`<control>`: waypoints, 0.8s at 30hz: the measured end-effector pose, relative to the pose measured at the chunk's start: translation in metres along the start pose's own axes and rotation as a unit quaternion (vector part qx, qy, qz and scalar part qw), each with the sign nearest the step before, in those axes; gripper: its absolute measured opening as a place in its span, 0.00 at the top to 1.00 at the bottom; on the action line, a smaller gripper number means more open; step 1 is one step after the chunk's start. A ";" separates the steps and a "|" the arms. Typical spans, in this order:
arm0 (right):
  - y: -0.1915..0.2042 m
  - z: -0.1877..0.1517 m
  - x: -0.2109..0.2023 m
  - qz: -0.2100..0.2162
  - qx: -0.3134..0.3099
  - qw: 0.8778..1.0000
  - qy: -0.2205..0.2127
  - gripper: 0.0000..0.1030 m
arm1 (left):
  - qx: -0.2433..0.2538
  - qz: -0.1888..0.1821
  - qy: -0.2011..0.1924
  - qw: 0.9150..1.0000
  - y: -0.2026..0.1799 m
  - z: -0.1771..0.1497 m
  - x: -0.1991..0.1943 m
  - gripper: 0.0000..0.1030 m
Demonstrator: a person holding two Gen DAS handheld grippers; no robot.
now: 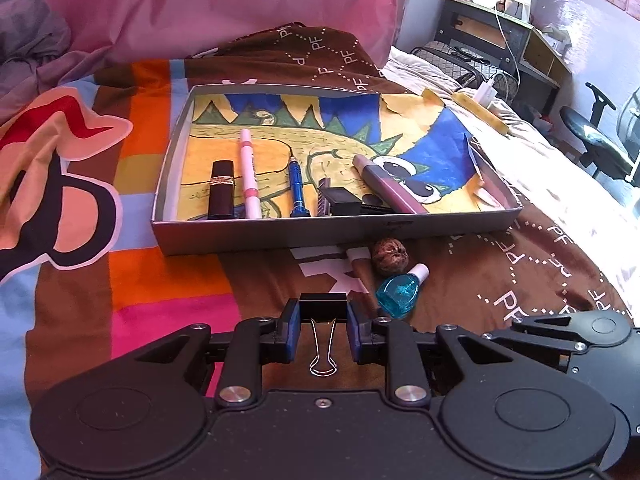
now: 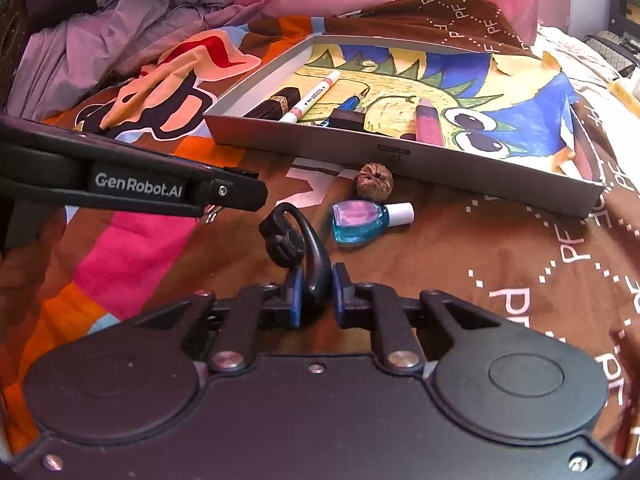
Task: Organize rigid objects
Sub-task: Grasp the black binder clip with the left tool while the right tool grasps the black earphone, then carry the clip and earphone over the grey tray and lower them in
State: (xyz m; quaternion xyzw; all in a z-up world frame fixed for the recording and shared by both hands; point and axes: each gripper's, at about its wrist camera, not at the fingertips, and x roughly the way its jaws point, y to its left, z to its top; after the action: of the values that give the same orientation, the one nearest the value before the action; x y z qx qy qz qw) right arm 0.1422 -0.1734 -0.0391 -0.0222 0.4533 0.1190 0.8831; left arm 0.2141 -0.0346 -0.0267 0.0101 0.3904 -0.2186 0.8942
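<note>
1. Binder clip [image 1: 323, 305], black with wire handles, sits clamped between the blue pads of the left gripper [image 1: 323, 326], just in front of the grey tray [image 1: 280, 234] on the bedspread [image 1: 168, 280].
2. Black ear-hook earpiece [image 2: 294, 244] is pinched at its lower end by the right gripper [image 2: 316, 294], its hook standing up above the fingers.
3. Just beyond lie a blue bottle [image 2: 362, 222] with a white cap and a walnut [image 2: 375, 181], close together beside the tray's near wall.
4. Inside the tray, on a dinosaur drawing, rest a dark lipstick [image 1: 222, 188], a white marker [image 1: 249, 174], a blue pen [image 1: 298, 184], a small black block [image 1: 343, 197] and a mauve tube [image 1: 386, 184].
5. A pink pillow [image 1: 200, 4] lies behind the tray.
</note>
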 end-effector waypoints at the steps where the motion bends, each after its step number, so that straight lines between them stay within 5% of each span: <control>1: 0.000 0.000 -0.001 0.001 0.002 1.000 -0.001 0.91 | 0.000 0.001 0.000 1.000 0.000 0.000 -0.001 0.75; 13: 0.006 0.000 -0.025 -0.032 -0.004 0.999 -0.035 0.93 | -0.011 0.006 -0.027 1.000 0.001 0.003 -0.013 0.75; 24: -0.021 0.028 -0.056 -0.068 0.035 0.991 -0.112 0.93 | -0.024 0.022 -0.108 0.994 -0.005 0.022 -0.015 0.75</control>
State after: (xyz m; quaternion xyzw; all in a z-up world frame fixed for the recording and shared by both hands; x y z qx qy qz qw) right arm 0.1382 -0.2007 0.0210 -0.0088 0.3526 0.0443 0.9347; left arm 0.2183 -0.0371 -0.0003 -0.0262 0.2965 -0.1891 0.9358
